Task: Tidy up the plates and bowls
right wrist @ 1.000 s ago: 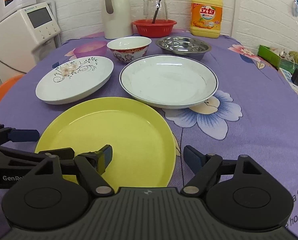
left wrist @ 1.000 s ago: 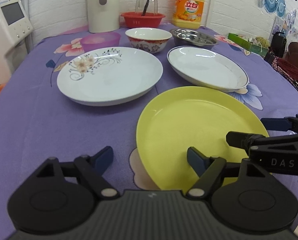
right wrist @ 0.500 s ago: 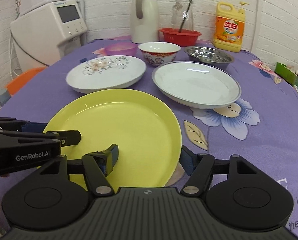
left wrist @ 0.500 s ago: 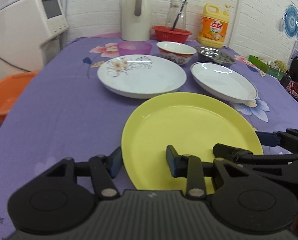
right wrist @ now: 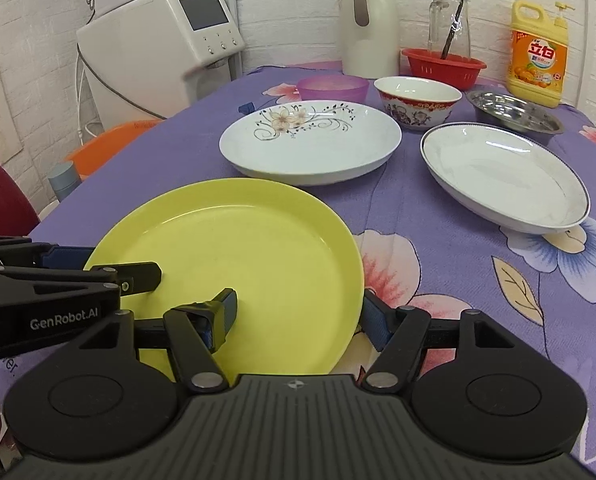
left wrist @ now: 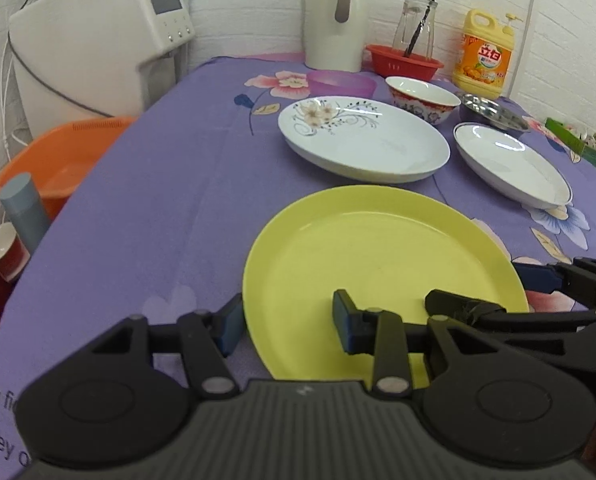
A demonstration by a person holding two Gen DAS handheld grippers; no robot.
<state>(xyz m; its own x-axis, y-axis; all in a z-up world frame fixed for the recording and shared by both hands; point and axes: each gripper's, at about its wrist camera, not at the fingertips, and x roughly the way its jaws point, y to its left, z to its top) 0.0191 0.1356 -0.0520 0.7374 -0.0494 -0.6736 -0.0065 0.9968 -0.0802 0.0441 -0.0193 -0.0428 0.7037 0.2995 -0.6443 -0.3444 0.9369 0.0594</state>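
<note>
A yellow plate point(left wrist: 378, 256) point(right wrist: 237, 248) lies nearest on the purple tablecloth. My left gripper point(left wrist: 285, 326) point(right wrist: 105, 266) is shut on its near left rim, one finger outside the edge and one inside the dish. On the near right rim my right gripper point(right wrist: 298, 318) point(left wrist: 494, 290) is shut the same way. Behind stand a flowered white plate point(left wrist: 362, 140) point(right wrist: 310, 144) and a blue-rimmed white plate point(left wrist: 510, 164) point(right wrist: 502, 176). Further back are a red-patterned bowl point(right wrist: 416, 100), a steel bowl point(right wrist: 514, 112) and a purple bowl point(right wrist: 332, 86). I cannot tell whether the yellow plate is off the cloth.
At the back stand a cream jug point(right wrist: 368, 28), a red basket point(right wrist: 444, 66) holding a glass jar, and a detergent bottle point(right wrist: 538, 56). Left of the table are a white appliance point(left wrist: 97, 40) and an orange basin point(left wrist: 53, 164). The table's left edge point(left wrist: 109, 168) runs close by.
My left jaws narrowed onto the yellow plate's rim. Both grippers and the yellow plate shifted left relative to the flowered plate, and both views swung toward the appliance.
</note>
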